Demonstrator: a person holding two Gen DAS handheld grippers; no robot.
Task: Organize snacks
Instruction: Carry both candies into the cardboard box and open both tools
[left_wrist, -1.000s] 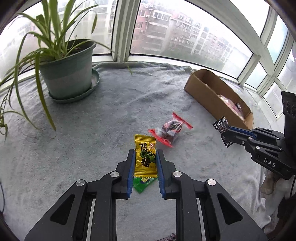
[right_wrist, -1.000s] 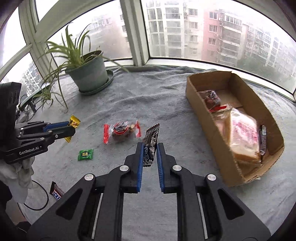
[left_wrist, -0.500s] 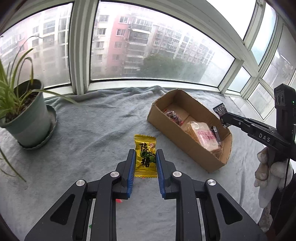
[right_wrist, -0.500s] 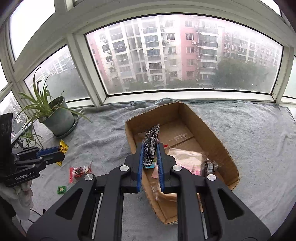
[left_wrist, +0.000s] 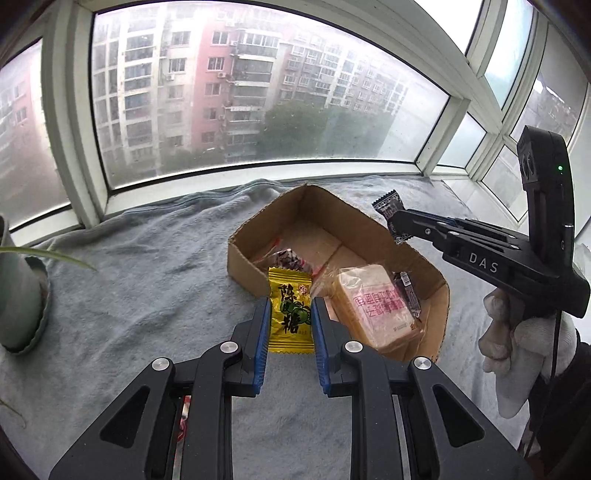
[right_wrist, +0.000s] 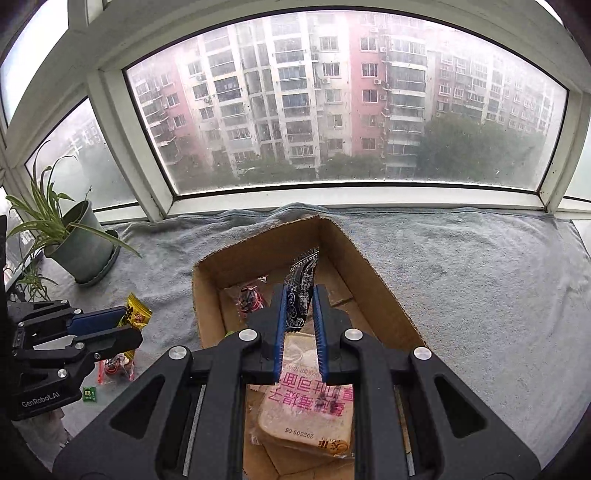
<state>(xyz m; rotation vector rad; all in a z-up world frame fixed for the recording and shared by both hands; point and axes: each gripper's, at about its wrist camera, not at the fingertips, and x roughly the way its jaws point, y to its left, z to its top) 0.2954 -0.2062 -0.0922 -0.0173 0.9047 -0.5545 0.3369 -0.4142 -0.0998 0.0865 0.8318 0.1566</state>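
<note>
My left gripper (left_wrist: 290, 308) is shut on a yellow candy packet (left_wrist: 289, 312), held just short of the near left wall of the open cardboard box (left_wrist: 243, 271). My right gripper (right_wrist: 300, 297) is shut on a black patterned snack packet (right_wrist: 302, 291) and hangs over the inside of the cardboard box (right_wrist: 376, 295). Inside lie a wrapped bread slab (right_wrist: 306, 413), a red-and-clear candy (right_wrist: 251, 299) and a thin dark bar (left_wrist: 408, 295). From the left wrist view the right gripper (left_wrist: 395, 218) shows above the box's far right rim.
A grey towel (right_wrist: 480, 280) covers the sill under the windows. A potted plant (right_wrist: 79, 247) stands at the left. A red-wrapped candy (right_wrist: 114, 367) and a small green packet (right_wrist: 89, 394) lie on the towel left of the box. A white-gloved hand (left_wrist: 517, 343) holds the right gripper.
Both grippers have swung from the loose snacks toward the box, each keeping its packet. The right one now hangs over the box's inside and the left one has reached its near wall.
</note>
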